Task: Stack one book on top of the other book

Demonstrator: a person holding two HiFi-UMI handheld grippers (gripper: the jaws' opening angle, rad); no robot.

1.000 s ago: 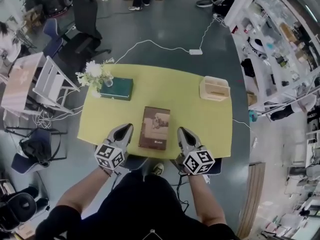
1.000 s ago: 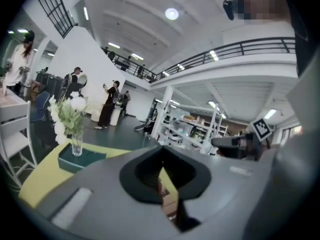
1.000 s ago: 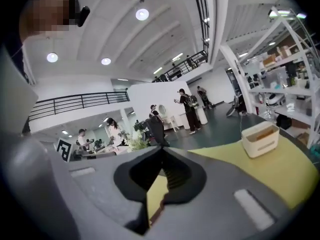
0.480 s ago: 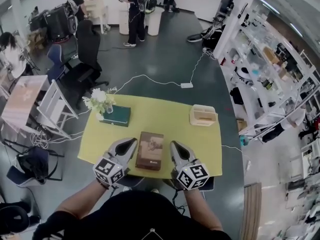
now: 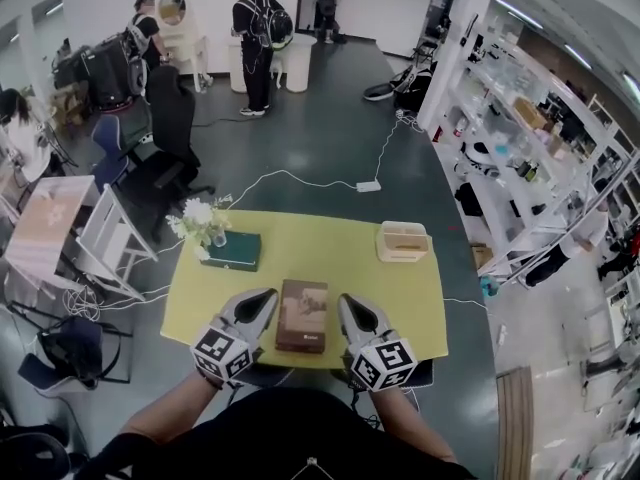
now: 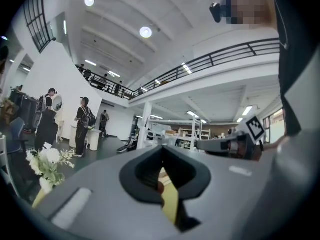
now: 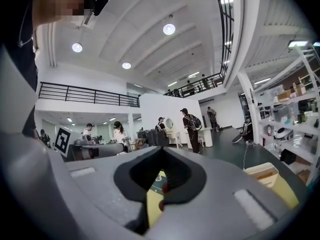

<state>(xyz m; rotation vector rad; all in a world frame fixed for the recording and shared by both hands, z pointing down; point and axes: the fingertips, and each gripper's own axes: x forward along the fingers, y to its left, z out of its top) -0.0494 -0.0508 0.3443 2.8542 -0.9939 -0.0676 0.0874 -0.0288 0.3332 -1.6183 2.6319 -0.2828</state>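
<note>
Brown book [image 5: 302, 315] between left tool [image 5: 268, 296], right tool [image 5: 345, 302], both closed, green book [image 5: 232, 251] by flowers [image 5: 197, 216]

The table [image 5: 330, 243] was yellow-green, and I saw a brown book [image 5: 302, 315], a dark green book [image 5: 232, 250] and white flowers [image 5: 198, 214]. My left gripper [image 5: 268, 296] and right gripper [image 5: 345, 300] were grey, patterned at the back with black-and-white squares.

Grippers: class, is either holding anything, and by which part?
Nothing is held. The left gripper and right gripper are both shut and empty, either side of the brown rectangular book.
</note>
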